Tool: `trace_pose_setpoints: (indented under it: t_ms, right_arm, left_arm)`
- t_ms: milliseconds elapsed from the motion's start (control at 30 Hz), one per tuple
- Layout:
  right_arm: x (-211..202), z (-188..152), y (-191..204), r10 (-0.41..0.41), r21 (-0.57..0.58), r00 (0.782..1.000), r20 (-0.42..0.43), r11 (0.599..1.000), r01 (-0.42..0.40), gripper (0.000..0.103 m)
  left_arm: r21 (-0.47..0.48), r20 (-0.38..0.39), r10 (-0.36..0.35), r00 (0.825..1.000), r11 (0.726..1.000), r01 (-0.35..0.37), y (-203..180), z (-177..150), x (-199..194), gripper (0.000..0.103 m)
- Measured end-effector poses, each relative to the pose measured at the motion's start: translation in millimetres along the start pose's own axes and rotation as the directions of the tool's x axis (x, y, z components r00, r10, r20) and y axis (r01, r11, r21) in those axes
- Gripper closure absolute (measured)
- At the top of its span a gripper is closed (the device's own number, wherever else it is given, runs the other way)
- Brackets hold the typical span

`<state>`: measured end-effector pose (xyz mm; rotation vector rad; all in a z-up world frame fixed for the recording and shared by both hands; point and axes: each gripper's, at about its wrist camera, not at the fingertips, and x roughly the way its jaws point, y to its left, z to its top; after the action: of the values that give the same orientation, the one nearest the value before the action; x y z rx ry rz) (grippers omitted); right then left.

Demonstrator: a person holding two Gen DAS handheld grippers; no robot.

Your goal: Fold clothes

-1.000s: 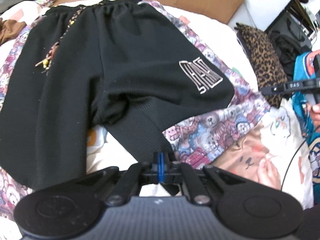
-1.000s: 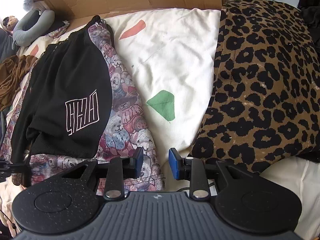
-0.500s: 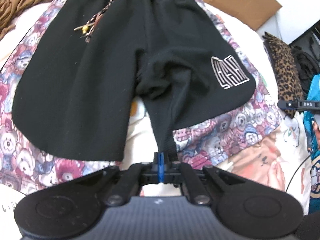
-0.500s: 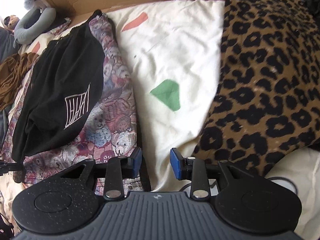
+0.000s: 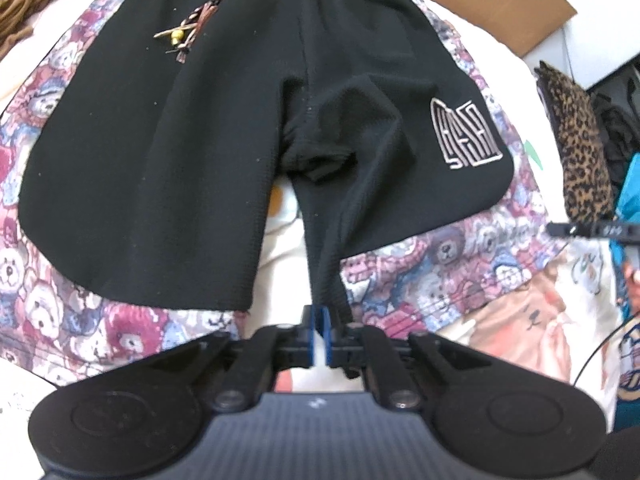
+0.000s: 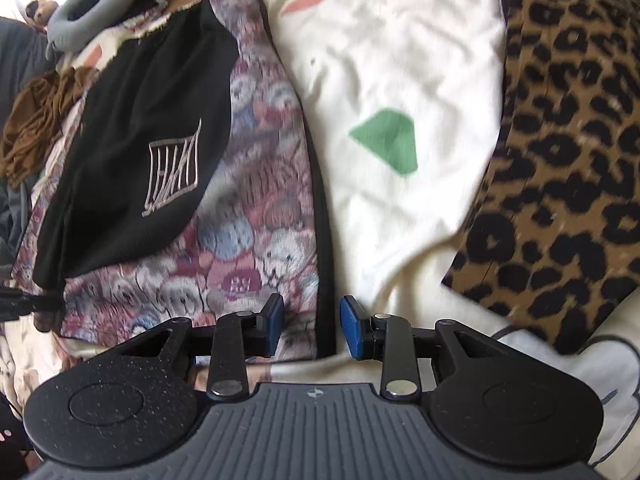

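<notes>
Here, left fingers [image 5: 319, 330]: opening, a thin gap showing, just beside the hem of the shorts [image 5: 240, 128]
Right fingers [image 6: 311, 326]: apart and closing, astride the dark edge of the bear blanket [image 6: 256, 216], not yet pressing it
Shorts: black, spread flat on the bear blanket on the bed
Cushion [image 6: 568, 152]: leopard print, right of the white sheet [image 6: 384, 60]

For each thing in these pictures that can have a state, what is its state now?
black shorts: spread flat on the bear-print cloth, unfolded.
drawstring: loose, lying on the shorts.
bear-print cloth: lying flat under the shorts.
left gripper: jaws opening, narrow gap, nothing visibly between them.
right gripper: jaws closing, the cloth's dark edge between them, not pinched yet.
leopard-print cushion: lying on the bed, untouched.
</notes>
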<state>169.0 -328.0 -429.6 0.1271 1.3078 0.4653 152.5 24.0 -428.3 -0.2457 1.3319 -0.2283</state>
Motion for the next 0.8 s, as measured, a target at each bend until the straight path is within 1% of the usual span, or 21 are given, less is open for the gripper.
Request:
trace_pose_setpoints:
  t_ms: [33,67,100,133,200,267,300,333,367,400,533,667,800]
  right_arm:
    - [1.0,-1.0,1.1,-0.002,-0.007,1.000,-0.003,1.000,0.002,0.090]
    - [-0.1,-1.6,2.6,-0.002,-0.015,1.000,-0.002,1.000,0.002,0.094]
    - [-1.7,-1.7,4.1,0.003,-0.020,1.000,0.000,1.000,-0.003,0.095]
    - [-3.4,-1.3,5.5,0.006,-0.025,1.000,0.001,1.000,-0.006,0.096]
    - [-7.0,0.6,8.4,0.004,-0.033,1.000,0.002,0.999,-0.004,0.096]
    - [-11.3,2.2,10.9,0.003,-0.035,1.000,0.008,0.999,-0.003,0.097]
    - [-13.7,2.8,11.9,0.002,-0.035,1.000,0.012,0.999,-0.002,0.097]
    - [-16.3,3.0,12.2,-0.001,-0.034,1.000,0.016,0.999,0.001,0.097]
    - [-19.2,3.2,12.1,-0.005,-0.031,1.000,0.019,0.999,0.006,0.097]
    - [-22.4,3.3,11.9,-0.008,-0.029,1.000,0.026,1.000,0.009,0.097]
    - [-43.0,6.6,12.1,-0.022,-0.026,0.998,0.062,0.999,0.023,0.098]
    - [-65.8,13.6,7.7,-0.056,-0.019,0.993,0.102,0.998,0.058,0.098]
    - [-80.8,18.3,0.9,-0.087,-0.014,0.988,0.126,0.996,0.090,0.098]
  left_arm:
    - [-0.007,0.010,-0.012,1.000,1.000,0.012,0.1,1.0,-1.9,0.076]
    - [-0.010,0.019,-0.023,1.000,1.000,0.023,-0.2,2.0,-3.1,0.069]
    - [-0.007,0.025,-0.029,0.999,1.000,0.030,-1.7,3.3,-2.6,0.055]
    - [-0.004,0.030,-0.034,0.999,0.999,0.034,-3.4,4.6,-1.5,0.045]
    - [0.000,0.029,-0.035,0.999,0.999,0.035,-6.3,6.8,6.3,0.043]
    - [-0.021,0.022,-0.049,0.999,0.999,0.049,-5.3,8.5,17.4,0.050]
    - [-0.043,0.012,-0.057,0.998,0.997,0.057,-3.9,9.0,21.5,0.063]
    - [-0.062,0.004,-0.064,0.998,0.996,0.064,-2.7,9.5,24.2,0.081]
    - [-0.073,-0.003,-0.066,0.998,0.995,0.066,-1.7,9.5,26.1,0.089]
    - [-0.077,-0.007,-0.068,0.998,0.995,0.067,-1.5,9.4,25.7,0.094]
    - [-0.052,-0.005,-0.123,0.992,0.991,0.122,-7.0,9.8,11.2,0.096]
    - [-0.016,-0.008,-0.206,0.978,0.978,0.206,-16.2,11.2,-8.5,0.097]
    - [0.039,-0.061,-0.248,0.967,0.967,0.251,-25.8,8.5,-10.2,0.096]
